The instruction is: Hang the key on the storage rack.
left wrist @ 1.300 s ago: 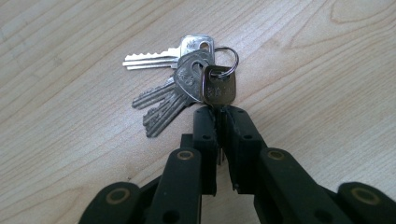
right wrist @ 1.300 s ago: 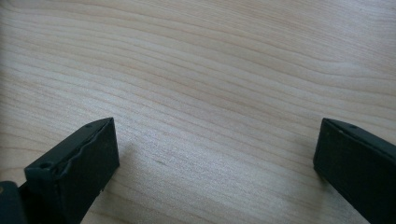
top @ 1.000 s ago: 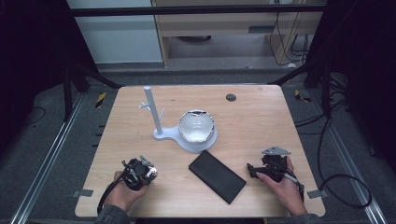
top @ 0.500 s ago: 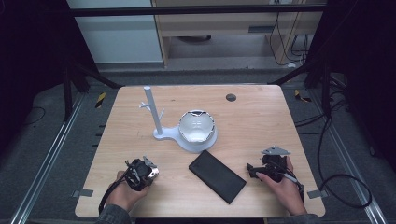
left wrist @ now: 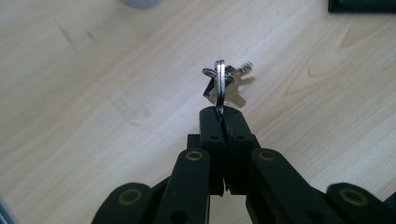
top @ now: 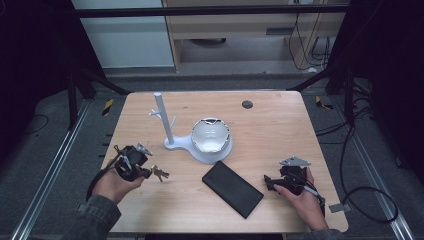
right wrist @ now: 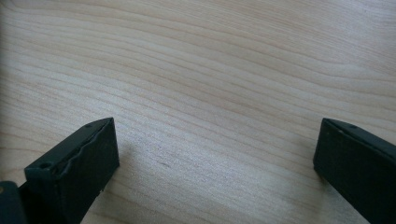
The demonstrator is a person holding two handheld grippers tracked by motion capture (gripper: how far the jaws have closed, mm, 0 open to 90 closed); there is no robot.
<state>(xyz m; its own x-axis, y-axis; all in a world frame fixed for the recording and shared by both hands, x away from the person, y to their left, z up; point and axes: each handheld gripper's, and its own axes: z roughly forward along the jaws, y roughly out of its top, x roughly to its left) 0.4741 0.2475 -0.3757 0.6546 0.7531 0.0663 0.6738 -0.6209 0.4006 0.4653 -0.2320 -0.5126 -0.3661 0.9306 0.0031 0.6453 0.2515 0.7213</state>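
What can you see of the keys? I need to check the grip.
The keys are a small bunch of silvery metal keys on a ring. The left tool is shut on the ring, which stands edge-on between its jaws, and the keys fan out beyond the tips. They hang above the wooden table, left of the black case, touching nothing else.

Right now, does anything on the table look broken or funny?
Yes. The white bowl on the stand's base has a jagged, chipped-looking rim, though it is too small to be sure. Also, the keys dangle off the table, pinched in the left gripper.
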